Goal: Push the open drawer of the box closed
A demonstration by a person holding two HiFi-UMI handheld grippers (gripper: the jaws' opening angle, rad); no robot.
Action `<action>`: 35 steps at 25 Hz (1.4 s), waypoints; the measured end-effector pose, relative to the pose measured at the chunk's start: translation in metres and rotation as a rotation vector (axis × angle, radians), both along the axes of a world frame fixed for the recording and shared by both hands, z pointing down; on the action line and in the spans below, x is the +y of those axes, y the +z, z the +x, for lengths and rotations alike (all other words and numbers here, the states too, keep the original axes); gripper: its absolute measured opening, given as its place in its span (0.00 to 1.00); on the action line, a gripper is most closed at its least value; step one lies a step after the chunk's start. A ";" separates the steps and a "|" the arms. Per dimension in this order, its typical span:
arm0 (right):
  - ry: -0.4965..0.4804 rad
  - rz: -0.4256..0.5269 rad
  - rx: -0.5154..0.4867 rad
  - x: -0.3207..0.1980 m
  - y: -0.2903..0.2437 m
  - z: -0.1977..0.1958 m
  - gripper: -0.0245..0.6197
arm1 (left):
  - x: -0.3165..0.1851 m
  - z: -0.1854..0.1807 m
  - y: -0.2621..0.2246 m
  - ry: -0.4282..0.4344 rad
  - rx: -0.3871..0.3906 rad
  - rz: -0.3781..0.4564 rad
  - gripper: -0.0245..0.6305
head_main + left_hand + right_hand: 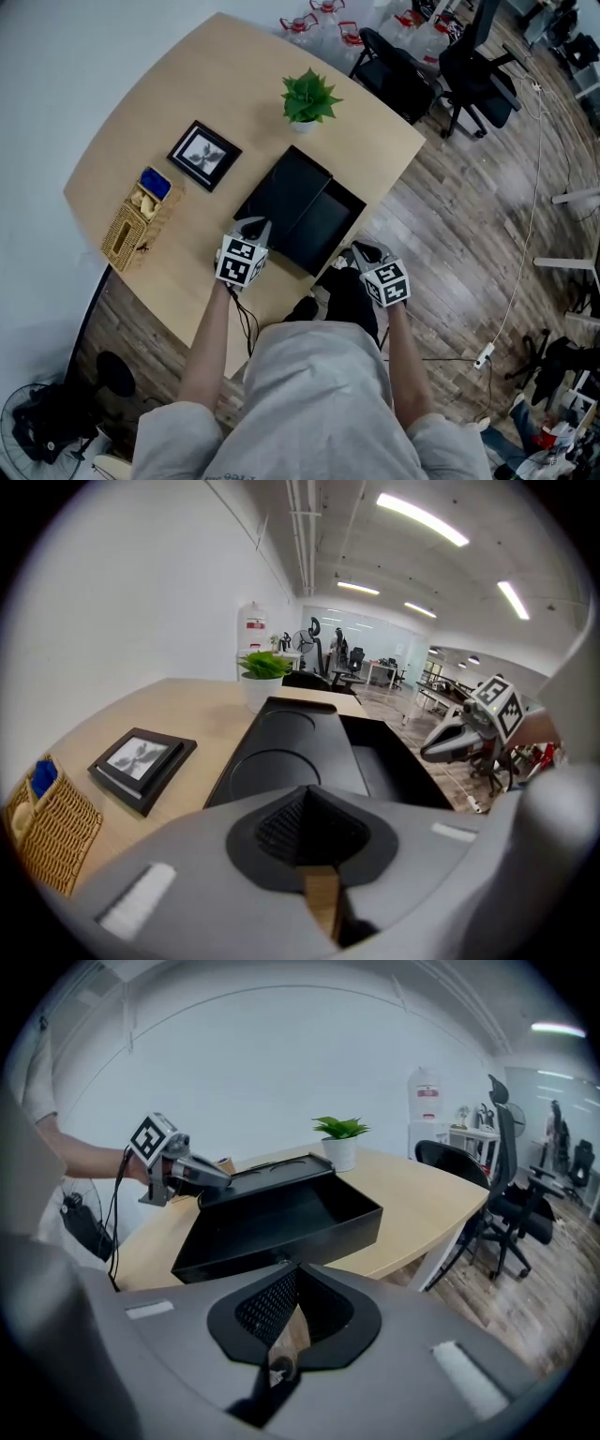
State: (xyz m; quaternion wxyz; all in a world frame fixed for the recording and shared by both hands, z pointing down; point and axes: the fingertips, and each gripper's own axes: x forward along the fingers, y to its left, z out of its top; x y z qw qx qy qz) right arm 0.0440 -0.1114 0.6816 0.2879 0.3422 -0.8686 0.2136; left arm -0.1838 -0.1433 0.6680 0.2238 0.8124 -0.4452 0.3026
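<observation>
Approach step; push not yet made. Matte black rectangular box [284,190] sits on the pale wooden table [159,122], its shallow smooth-walled black drawer [328,228] hanging out to the near right.

- Left gripper [256,227]: jaws together, empty, at the box's near-left corner.
- Right gripper [355,250]: jaws together, empty, just off the drawer front, probably not touching.

Next: press the front squarely toward far left.

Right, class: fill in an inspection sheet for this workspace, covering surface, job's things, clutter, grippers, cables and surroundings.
Surface: wooden table, curved edge.
Job's things: black box; its drawer open, empty.
Clutter: plant behind the box; frame and basket to its left.
Grippers: left gripper shut, at the box's near corner; right gripper shut, by the drawer front.
Cables: black cable from the left gripper; white cable on the floor.
Surroundings: chairs, bottles.
</observation>
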 end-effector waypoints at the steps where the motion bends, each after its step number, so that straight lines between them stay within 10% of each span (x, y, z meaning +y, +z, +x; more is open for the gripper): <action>1: -0.034 0.005 0.016 0.001 0.002 -0.002 0.04 | 0.000 0.000 -0.001 -0.001 0.001 0.002 0.12; 13: -0.254 -0.033 0.093 0.010 0.020 -0.020 0.14 | 0.000 -0.001 -0.002 -0.021 0.018 0.012 0.12; 35: -0.267 -0.033 0.178 0.008 0.038 -0.027 0.16 | -0.001 0.000 -0.004 -0.035 0.045 0.041 0.12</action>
